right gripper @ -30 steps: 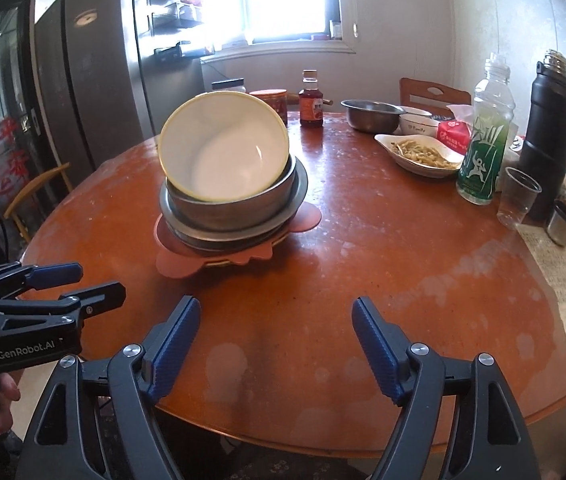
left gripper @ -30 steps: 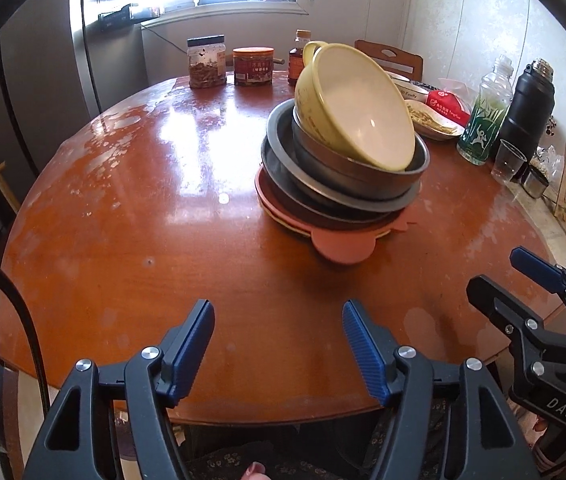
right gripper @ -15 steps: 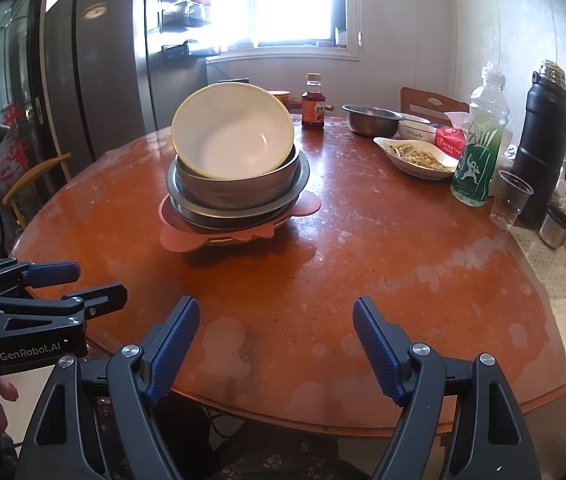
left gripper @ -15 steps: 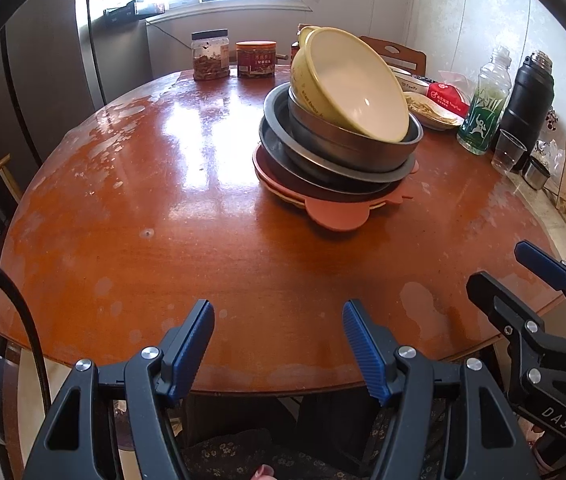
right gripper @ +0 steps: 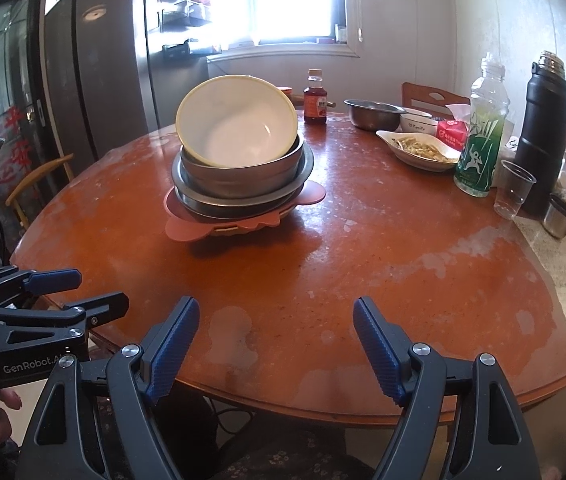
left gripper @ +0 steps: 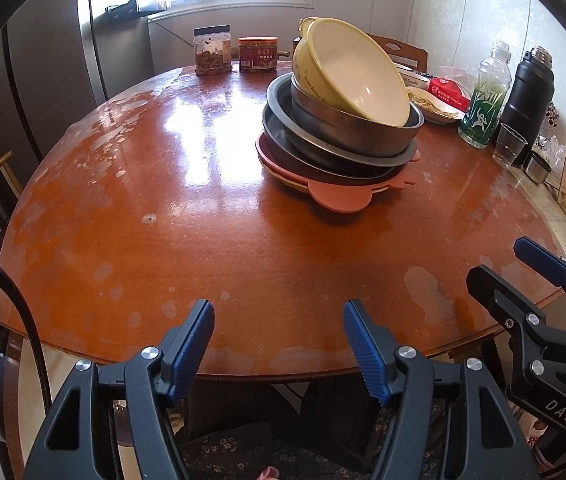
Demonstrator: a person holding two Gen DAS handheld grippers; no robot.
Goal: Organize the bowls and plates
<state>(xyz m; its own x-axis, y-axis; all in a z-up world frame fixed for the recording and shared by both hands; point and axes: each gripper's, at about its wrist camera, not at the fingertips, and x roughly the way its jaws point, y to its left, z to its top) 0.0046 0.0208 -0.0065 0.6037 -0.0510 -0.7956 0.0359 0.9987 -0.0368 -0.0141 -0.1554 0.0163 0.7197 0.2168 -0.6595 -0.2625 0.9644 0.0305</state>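
Because the tilted cream plastic bowl (right gripper: 239, 120) tops the nested steel bowls (right gripper: 243, 178), both empty grippers, left gripper (left gripper: 277, 334) and right gripper (right gripper: 275, 334), hover spread at the table edge (right gripper: 323, 400).

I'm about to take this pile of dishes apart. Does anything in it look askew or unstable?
Yes. The yellow bowl on top sits tilted on its side in the steel bowl, its opening facing the cameras rather than up. The metal dishes below sit off-centre on the pink plate. Nothing looks spilled or broken.
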